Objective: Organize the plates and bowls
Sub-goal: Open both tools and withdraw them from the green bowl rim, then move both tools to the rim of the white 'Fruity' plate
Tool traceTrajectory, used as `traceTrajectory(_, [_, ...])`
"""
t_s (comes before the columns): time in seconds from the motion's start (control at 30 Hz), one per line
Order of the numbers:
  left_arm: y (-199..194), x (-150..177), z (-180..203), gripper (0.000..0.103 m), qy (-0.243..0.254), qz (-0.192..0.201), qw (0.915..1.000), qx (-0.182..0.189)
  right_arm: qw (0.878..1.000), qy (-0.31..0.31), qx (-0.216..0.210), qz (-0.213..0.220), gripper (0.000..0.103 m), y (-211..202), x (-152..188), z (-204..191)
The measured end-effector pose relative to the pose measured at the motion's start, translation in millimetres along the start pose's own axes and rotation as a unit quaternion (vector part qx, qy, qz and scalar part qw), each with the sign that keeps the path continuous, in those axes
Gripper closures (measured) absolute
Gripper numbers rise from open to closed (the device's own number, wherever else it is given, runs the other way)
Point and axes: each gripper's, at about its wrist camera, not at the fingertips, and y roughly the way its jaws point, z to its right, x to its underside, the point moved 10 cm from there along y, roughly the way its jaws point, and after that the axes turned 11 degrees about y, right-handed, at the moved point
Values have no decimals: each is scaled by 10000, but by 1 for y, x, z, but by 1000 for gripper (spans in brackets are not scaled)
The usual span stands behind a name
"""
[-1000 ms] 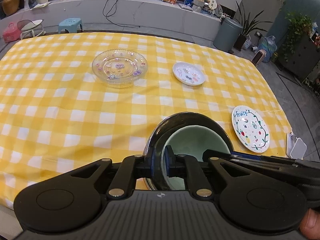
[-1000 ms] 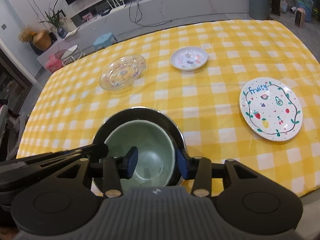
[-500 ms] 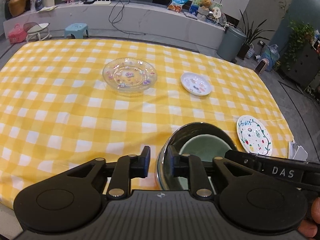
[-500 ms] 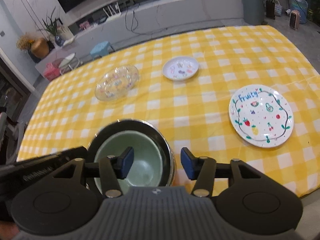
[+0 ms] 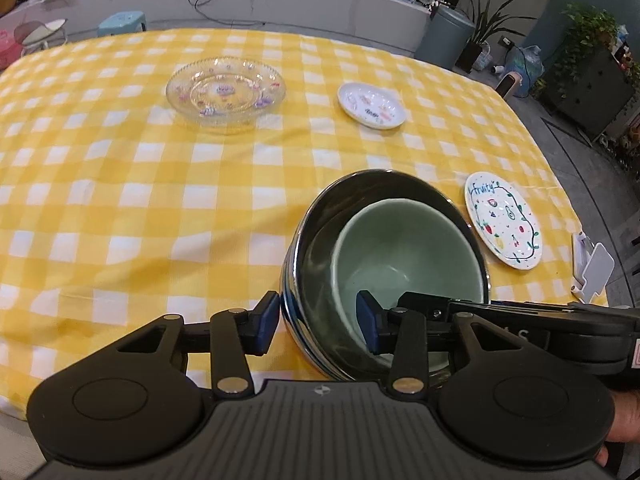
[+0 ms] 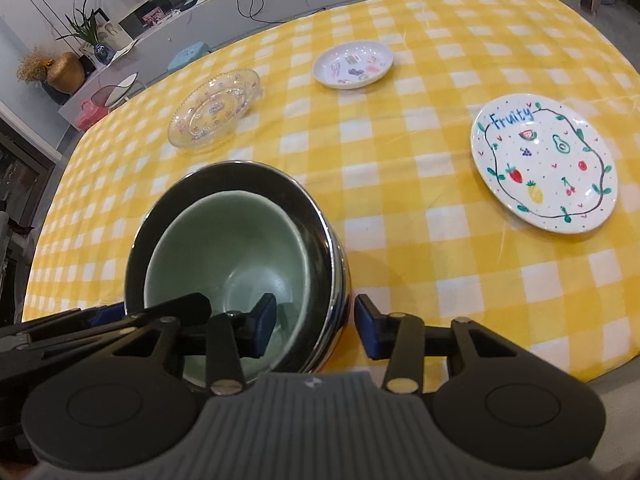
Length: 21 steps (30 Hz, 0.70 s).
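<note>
A steel bowl [image 5: 320, 240] [image 6: 180, 192] stands near the front edge of the yellow checked table [image 5: 120, 200], with a green bowl [image 5: 400, 248] [image 6: 224, 248] nested inside. My left gripper [image 5: 318, 324] straddles their left rims, one finger outside the steel wall and one inside the green bowl. Its jaws are opening and the pads stand off the walls. My right gripper [image 6: 316, 326] straddles the right rims the same way. Its jaws are closing, still apart from the walls. Farther off lie a clear glass plate [image 5: 226, 94] [image 6: 216, 108], a small white plate [image 5: 371, 110] [image 6: 353, 65] and a "Fruity" plate [image 5: 504, 226] [image 6: 544, 168].
A white stand [image 5: 592, 268] sits at the table's right edge. Beyond the far edge are a blue stool [image 5: 122, 24], a grey bin [image 5: 448, 36] and potted plants. A hand [image 5: 624, 432] holds the right gripper's handle.
The left gripper was shut on the bowls' rims and has let go and opened. Both grippers have sunk toward the table. The right jaws widened, then narrowed again.
</note>
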Motion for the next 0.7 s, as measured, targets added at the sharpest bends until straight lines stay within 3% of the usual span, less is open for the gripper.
traceTrajectory(0.43, [-23, -35, -14, 56, -340, 484, 9982, 79, 9988, 11, -347, 337, 50, -36, -47, 11])
traceTrajectory(0.7, [-28, -70, 7, 56, -199, 775, 9967, 122, 9970, 245, -357, 645, 50, -53, -86, 39])
